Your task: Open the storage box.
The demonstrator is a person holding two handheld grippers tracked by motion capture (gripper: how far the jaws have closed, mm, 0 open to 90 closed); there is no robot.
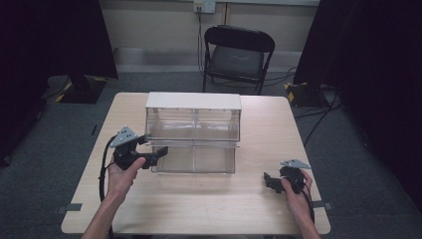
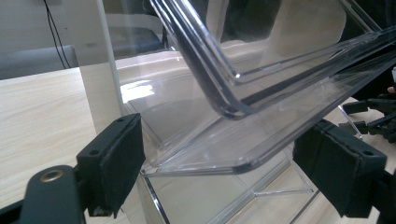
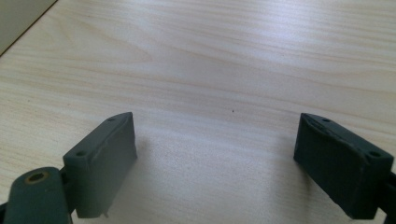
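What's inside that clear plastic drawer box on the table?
Nothing that I can make out: the clear drawer box looks empty through its walls, including the lower drawer pulled out toward the open left gripper. Its opaque white top hides nothing obvious, though glare blurs the back.

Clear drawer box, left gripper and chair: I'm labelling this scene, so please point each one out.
clear drawer box [image 1: 193,101], high view, on its white top panel.
left gripper [image 1: 160,153], high view, between its open jaw tips at the lower drawer's left front corner.
chair [image 1: 235,61], high view, on its seat.

clear drawer box [image 1: 193,130], black jaws, pale wood-grain table [image 1: 199,199]
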